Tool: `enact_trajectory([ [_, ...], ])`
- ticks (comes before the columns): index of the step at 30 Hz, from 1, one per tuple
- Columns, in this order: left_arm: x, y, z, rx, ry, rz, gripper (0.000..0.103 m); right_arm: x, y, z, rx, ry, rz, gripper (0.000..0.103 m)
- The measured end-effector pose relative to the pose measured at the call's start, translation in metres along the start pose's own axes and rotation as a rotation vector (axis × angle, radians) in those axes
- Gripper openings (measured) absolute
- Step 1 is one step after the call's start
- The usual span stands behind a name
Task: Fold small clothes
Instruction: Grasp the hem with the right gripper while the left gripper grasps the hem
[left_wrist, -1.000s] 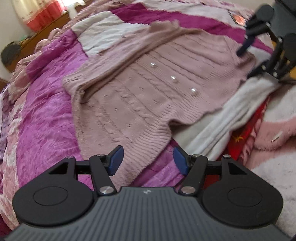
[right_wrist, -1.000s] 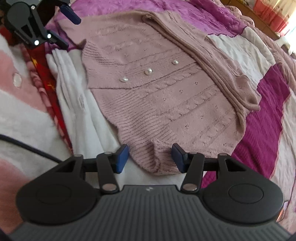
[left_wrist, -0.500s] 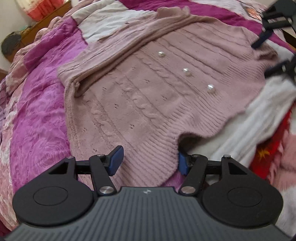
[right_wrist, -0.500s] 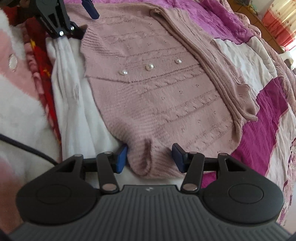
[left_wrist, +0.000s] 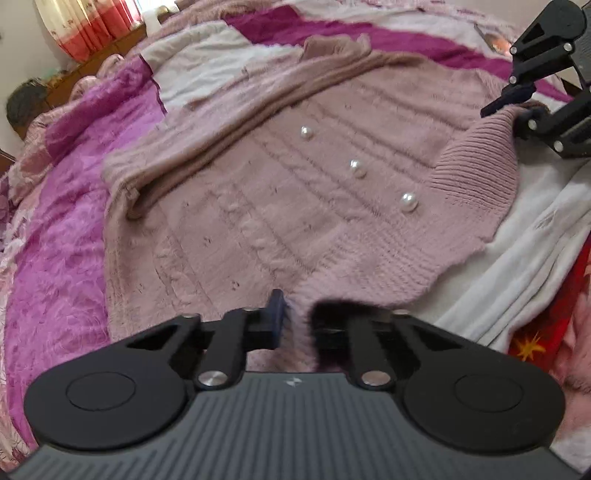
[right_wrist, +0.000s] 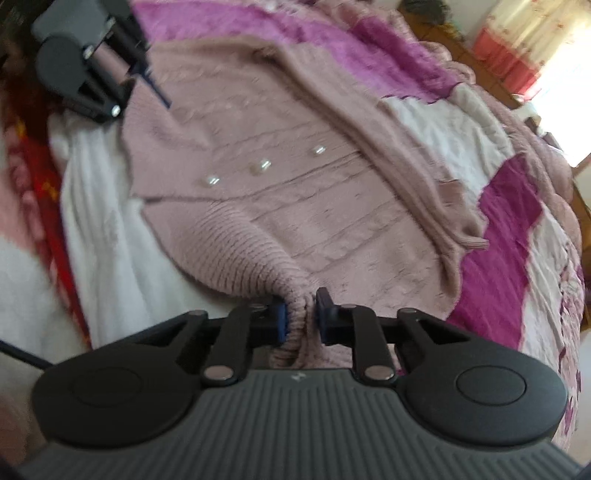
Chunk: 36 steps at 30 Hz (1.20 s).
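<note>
A dusty-pink cable-knit cardigan (left_wrist: 258, 206) with three pearl buttons lies on the bed, one sleeve folded along its far side. My left gripper (left_wrist: 297, 317) is shut on the cardigan's ribbed near edge. My right gripper (right_wrist: 301, 317) is shut on a bunched corner of the same ribbed hem (right_wrist: 243, 251) and lifts it slightly. The right gripper also shows in the left wrist view (left_wrist: 517, 107) at the far right corner, and the left gripper shows in the right wrist view (right_wrist: 122, 92) at the top left.
The cardigan lies on a magenta and white patchwork quilt (left_wrist: 55, 229). A white garment (left_wrist: 517, 266) and a red patterned cloth (left_wrist: 543, 332) lie beside it. Curtains and wooden furniture (left_wrist: 92, 33) stand beyond the bed.
Both grippers moved in over the cardigan's hem and closed on it. The right one has lifted its corner, raising a ribbed fold.
</note>
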<state>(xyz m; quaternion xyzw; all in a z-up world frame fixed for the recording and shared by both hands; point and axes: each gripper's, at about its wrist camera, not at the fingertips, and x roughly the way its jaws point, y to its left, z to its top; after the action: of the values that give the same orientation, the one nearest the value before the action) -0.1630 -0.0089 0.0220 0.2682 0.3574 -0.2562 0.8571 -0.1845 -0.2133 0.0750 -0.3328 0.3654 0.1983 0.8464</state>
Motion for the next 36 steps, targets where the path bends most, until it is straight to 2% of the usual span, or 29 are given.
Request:
enact_trajectory([
  [4, -0.014, 0.007, 0.010, -0.063, -0.062, 0.027, 0.007, -0.012, -0.013, 0.008, 0.082, -0.077, -0.042, 0.017],
  [10, -0.033, 0.025, 0.038, -0.123, -0.171, 0.105, 0.006, -0.020, -0.032, 0.021, 0.182, -0.182, -0.119, 0.016],
  [15, -0.041, 0.040, 0.063, -0.162, -0.226, 0.153, 0.006, -0.020, -0.060, 0.030, 0.314, -0.263, -0.176, 0.015],
  [24, -0.029, 0.076, 0.116, -0.210, -0.300, 0.188, 0.006, -0.006, -0.104, 0.052, 0.431, -0.316, -0.222, 0.015],
  [36, -0.009, 0.132, 0.198, -0.263, -0.403, 0.236, 0.006, 0.019, -0.165, 0.102, 0.458, -0.380, -0.305, 0.015],
])
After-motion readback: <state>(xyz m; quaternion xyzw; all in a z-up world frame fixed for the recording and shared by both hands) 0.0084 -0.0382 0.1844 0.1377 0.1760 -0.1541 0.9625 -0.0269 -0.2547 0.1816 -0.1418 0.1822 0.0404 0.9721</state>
